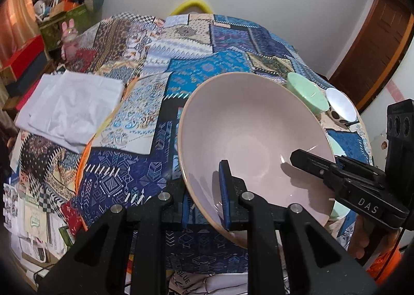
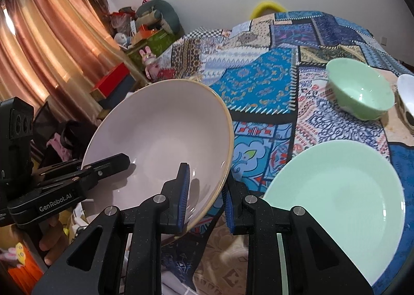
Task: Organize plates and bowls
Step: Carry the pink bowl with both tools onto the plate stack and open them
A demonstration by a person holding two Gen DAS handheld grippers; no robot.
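A large pale pink bowl (image 1: 248,134) with a tan rim is held tilted above the patchwork-covered table; it also shows in the right wrist view (image 2: 160,139). My left gripper (image 1: 207,201) is shut on its near rim. My right gripper (image 2: 207,196) straddles the opposite rim, one pad inside, one outside with a small gap; it shows in the left wrist view (image 1: 336,173). A green plate (image 2: 341,191) lies on the table at the right. A green bowl (image 2: 362,93) and a white spotted bowl (image 2: 407,98) stand farther back.
A folded white cloth (image 1: 69,106) lies on the table's left side. Boxes and clutter (image 1: 51,18) stand past the table's left edge, with a curtain (image 2: 38,49) behind. A wooden door (image 1: 375,43) is at the far right.
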